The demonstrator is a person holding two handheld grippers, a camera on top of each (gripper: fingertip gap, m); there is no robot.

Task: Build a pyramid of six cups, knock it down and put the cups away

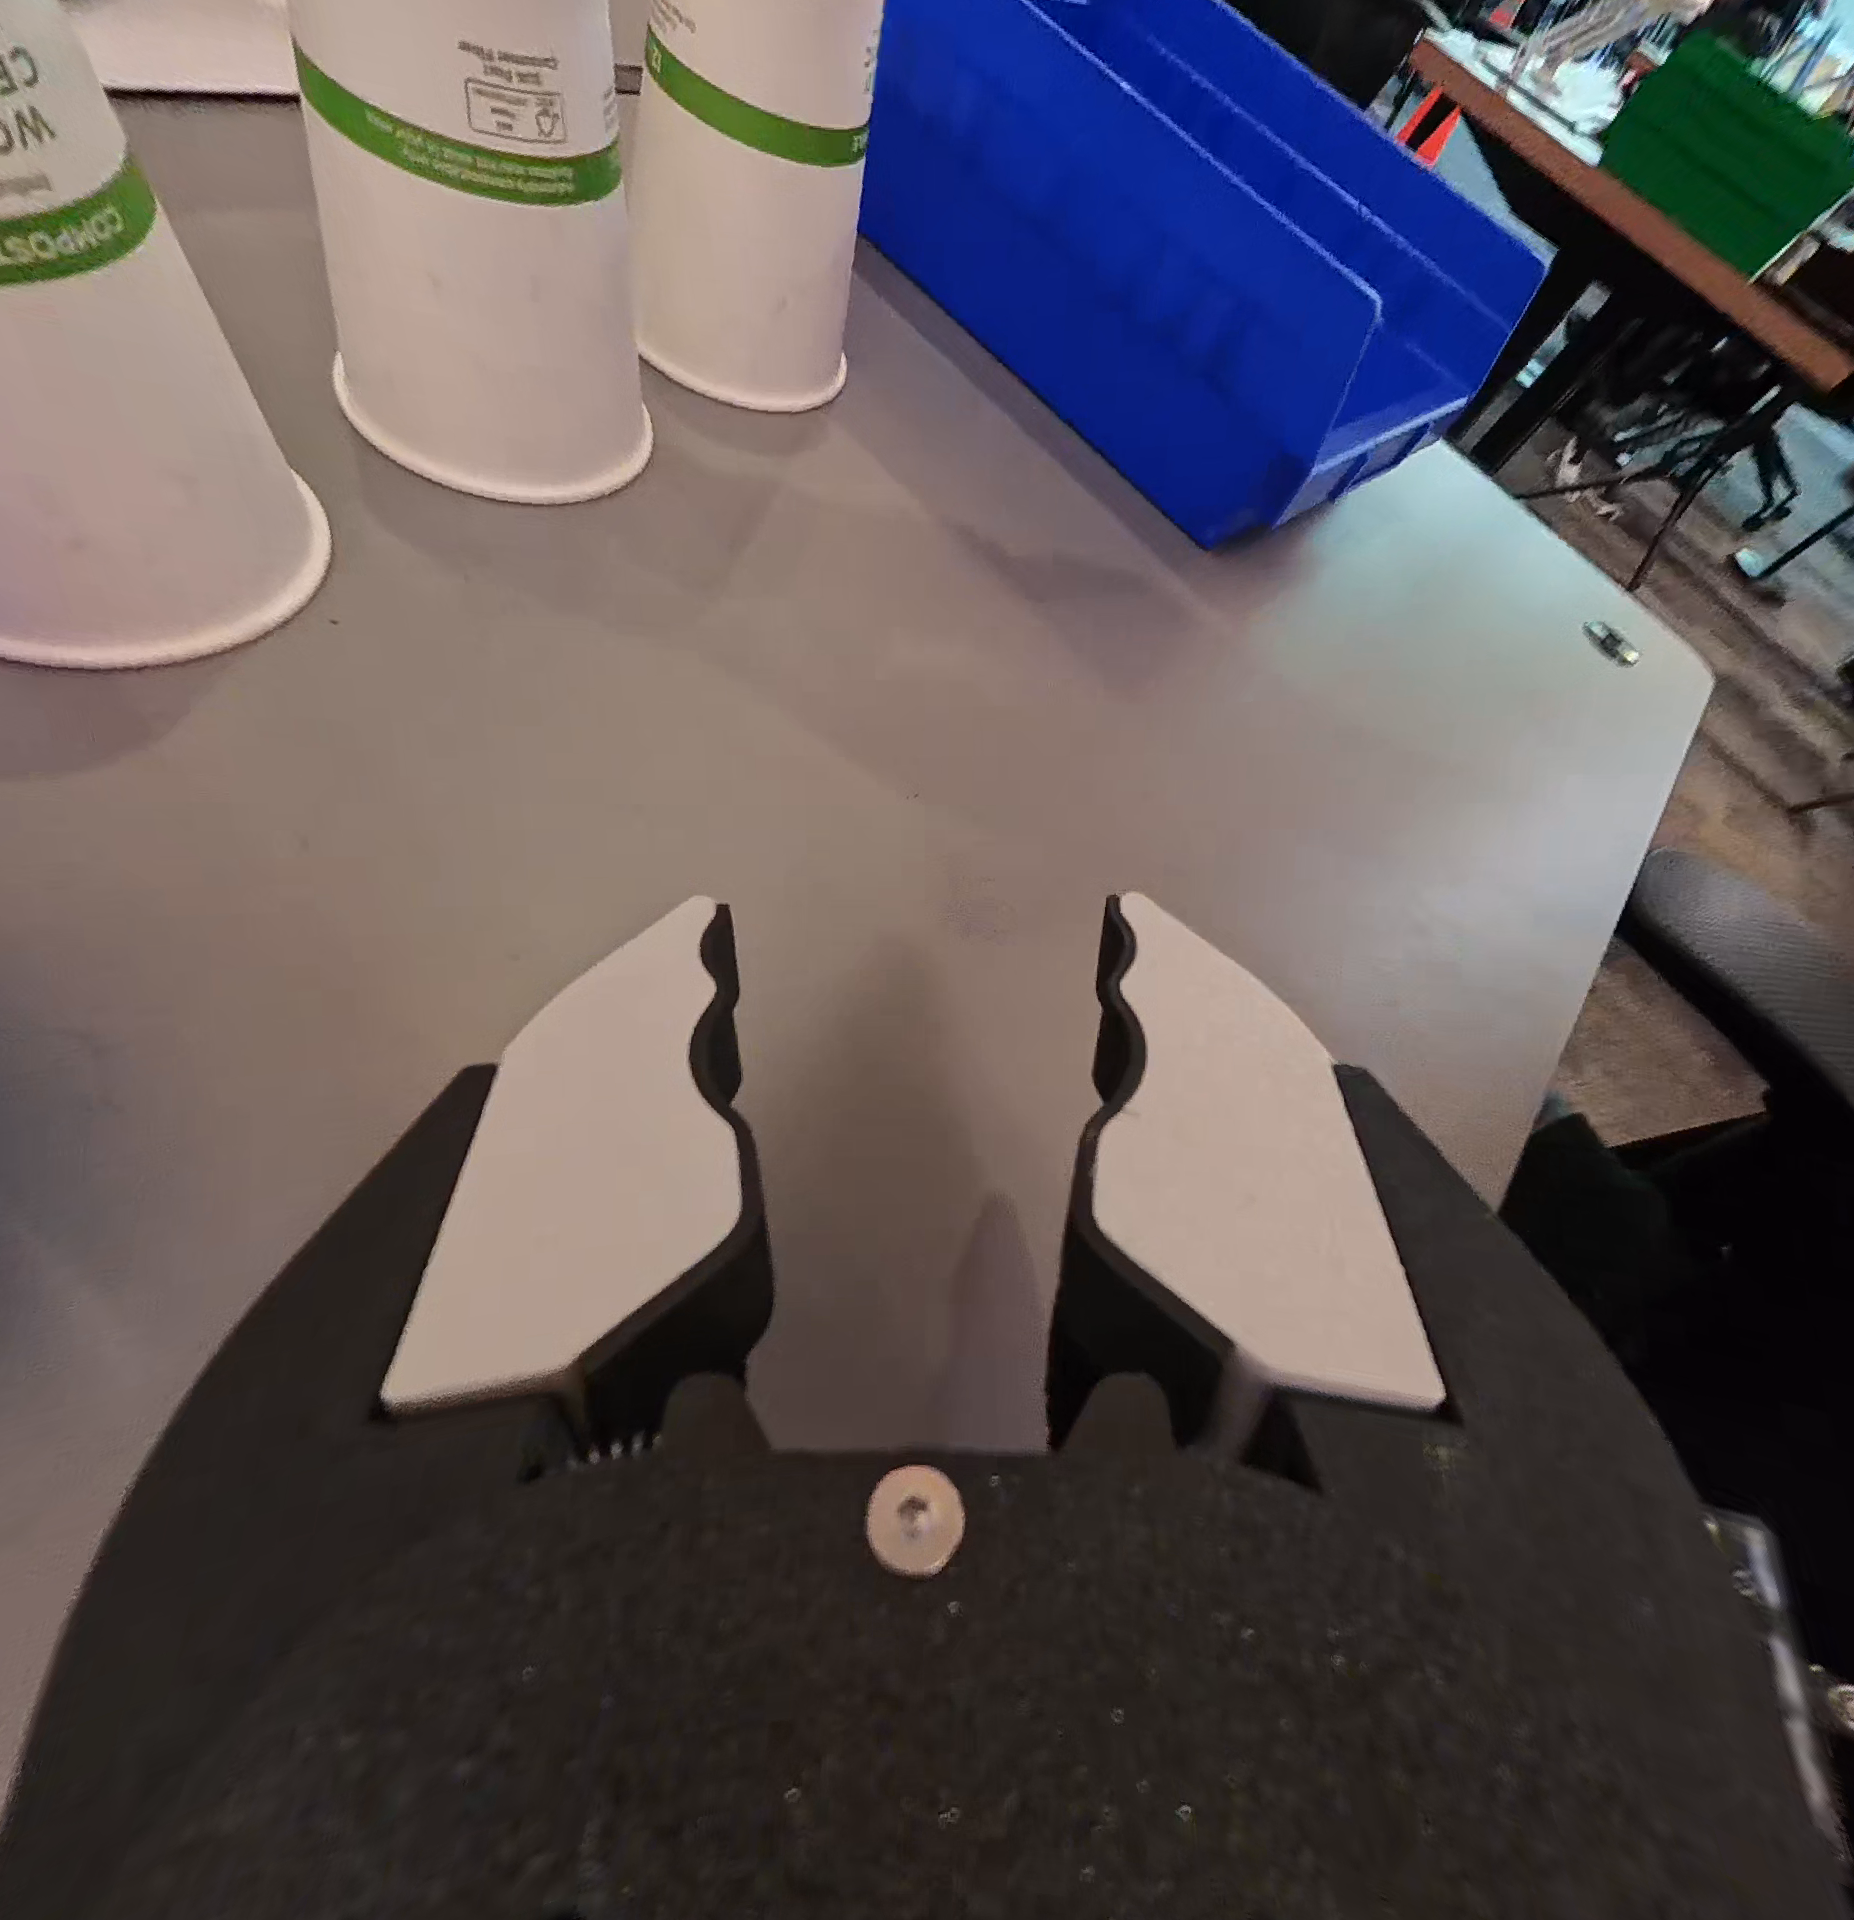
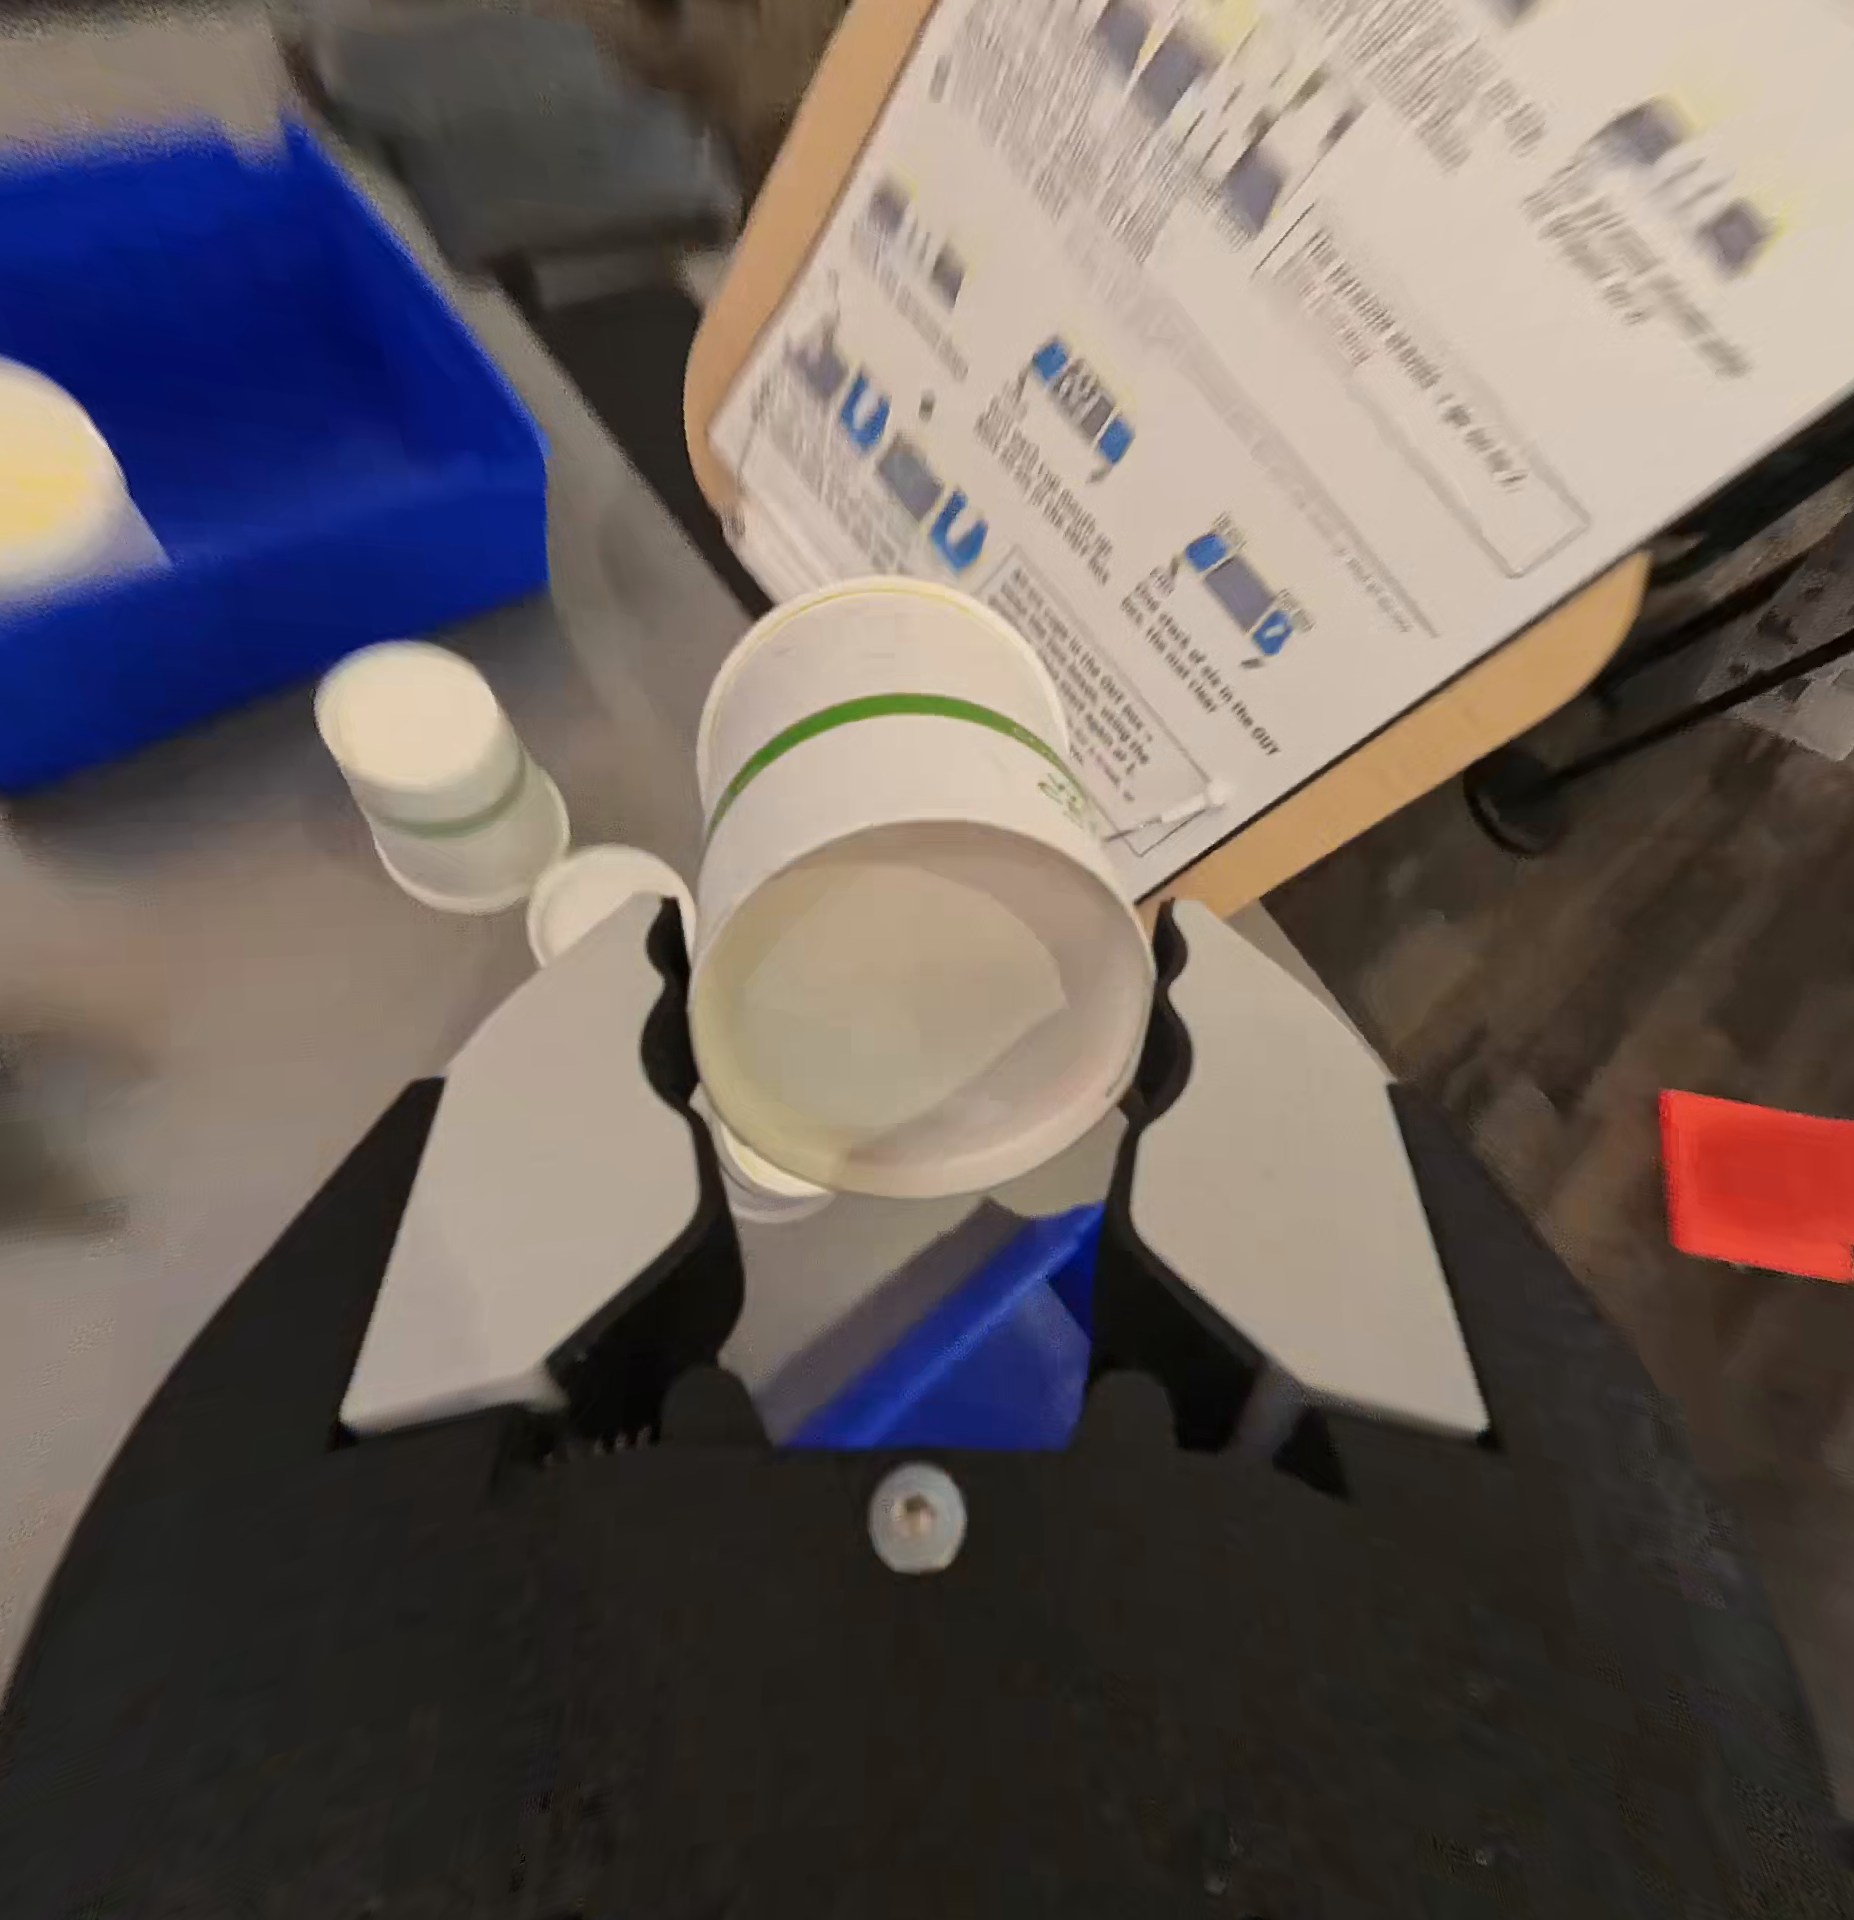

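The white paper cup (image 2: 907,852) with a green band is sitting clamped between the right gripper (image 2: 918,935) jaws near its base, the closed bottom facing the camera. It looks light and thin-walled, easily crushed, so a gentle squeeze low on the stiffer base suits it. Beyond the tips, 2 upturned cups (image 2: 440,774) are standing before a blue bin (image 2: 310,416). The left gripper (image 1: 918,914) is hanging half-open and empty over the grey table (image 1: 902,727), 3 upturned cups (image 1: 476,281) ahead-left.

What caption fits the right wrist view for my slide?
Right gripper carrying a white, green-banded paper cup above the grey table, two blue bins nearby.
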